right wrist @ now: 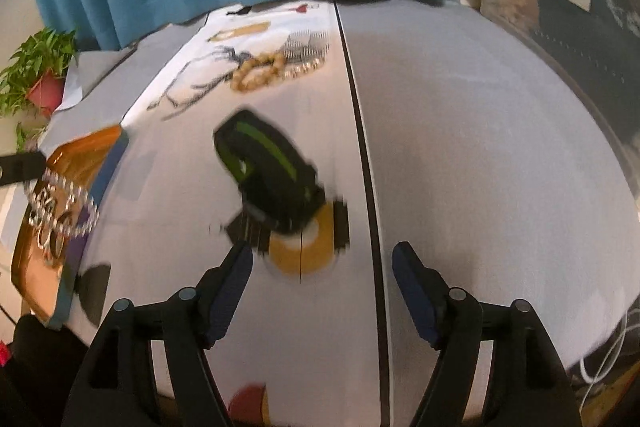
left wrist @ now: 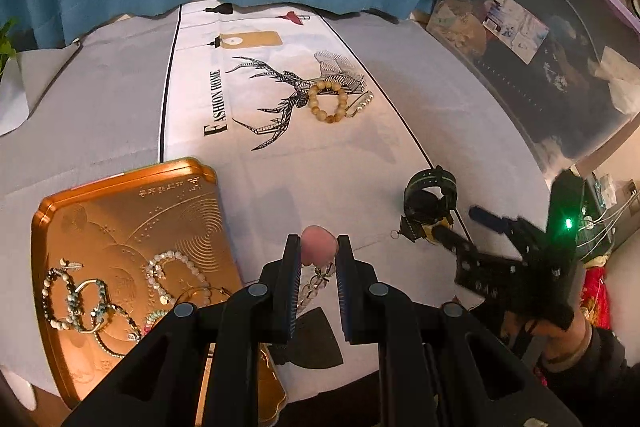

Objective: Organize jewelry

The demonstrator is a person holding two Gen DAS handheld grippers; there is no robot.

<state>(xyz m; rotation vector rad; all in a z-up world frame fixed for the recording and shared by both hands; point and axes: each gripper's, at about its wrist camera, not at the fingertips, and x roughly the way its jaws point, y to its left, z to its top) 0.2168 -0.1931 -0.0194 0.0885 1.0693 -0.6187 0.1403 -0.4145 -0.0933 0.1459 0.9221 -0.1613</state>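
Nearly closed, the left gripper [left wrist: 316, 267] pinches a chain bracelet [left wrist: 316, 283] of clear links between its pads, a pink bead or charm showing just above the fingertips; the right wrist view shows the same sparkling chain dangling from it over the tray. It hangs just beside the right edge of the gold tray [left wrist: 120, 195] at the table's left, which looks like the collecting spot: several beaded bracelets [left wrist: 96, 299] and a pearl-like strand already lie overlapping in its near half. Holding the chain by one end lets it drape clear of the cloth, probably so it can be lowered in without snagging.

Further right and well back, a wooden bead bracelet [left wrist: 328, 101] lies on the printed deer design, touching a small pale bracelet [left wrist: 360, 105] beside it.

Right again, a black watch with a green stripe [right wrist: 266, 167] rests on the cloth by the black line. The right gripper [right wrist: 322, 279] stands wide apart and empty, its fingers short of the watch, seemingly lining up to take it; the picture is blurred there.
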